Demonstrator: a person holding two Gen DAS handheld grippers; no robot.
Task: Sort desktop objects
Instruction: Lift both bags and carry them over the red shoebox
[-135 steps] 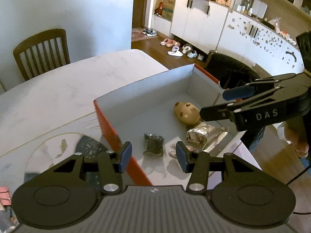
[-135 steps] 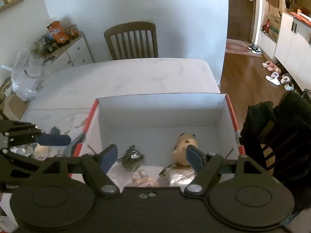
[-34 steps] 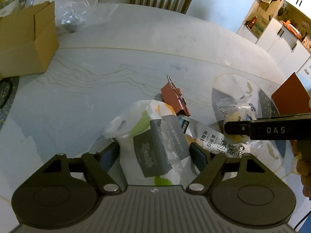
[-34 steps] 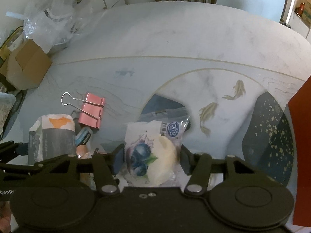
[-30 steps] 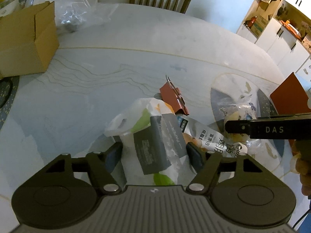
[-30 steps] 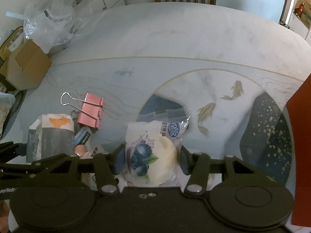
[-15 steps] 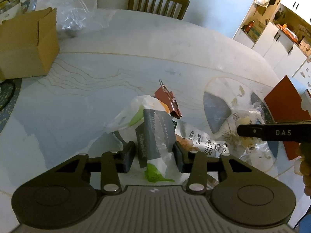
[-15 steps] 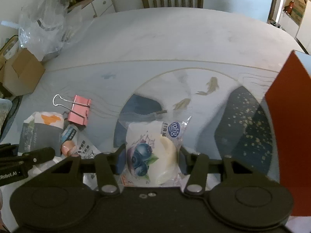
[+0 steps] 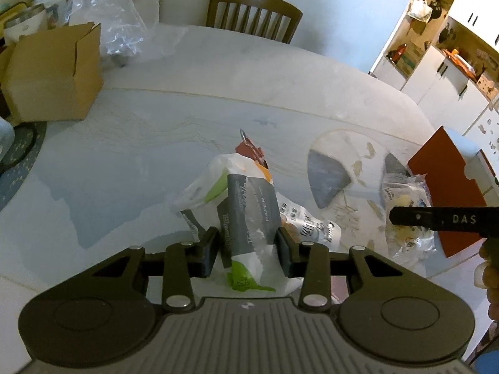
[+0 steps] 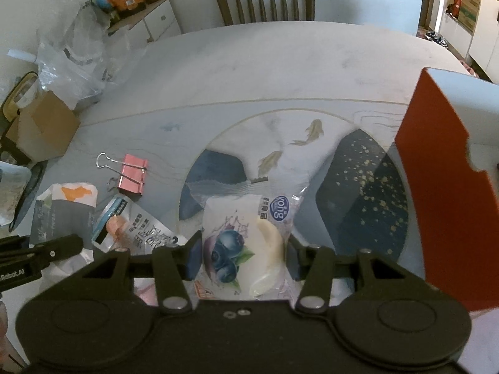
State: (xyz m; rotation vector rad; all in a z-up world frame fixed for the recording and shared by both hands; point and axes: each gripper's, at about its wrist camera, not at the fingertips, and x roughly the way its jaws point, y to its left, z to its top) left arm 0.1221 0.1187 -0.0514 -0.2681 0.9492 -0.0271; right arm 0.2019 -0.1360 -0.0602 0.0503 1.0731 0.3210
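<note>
My left gripper point(image 9: 248, 251) is shut on a grey-and-white tissue pack point(image 9: 246, 212) with green and orange corners and holds it off the table. My right gripper point(image 10: 243, 258) is shut on a blueberry bread packet point(image 10: 246, 243), also lifted; the packet shows in the left wrist view point(image 9: 405, 215). A pink binder clip point(image 10: 132, 174) and a clear snack sachet point(image 10: 137, 227) lie on the table. The red-walled box point(image 10: 449, 193) stands at the right.
A cardboard box point(image 9: 53, 74) and a crumpled clear plastic bag point(image 9: 115, 21) sit at the table's far left. A wooden chair point(image 9: 252, 15) stands behind the table. The fish-pattern mat point(image 10: 312, 162) covers the near table.
Both grippers closed on their items and lifted them. The views pulled back and up, and the red box came further into view on the right.
</note>
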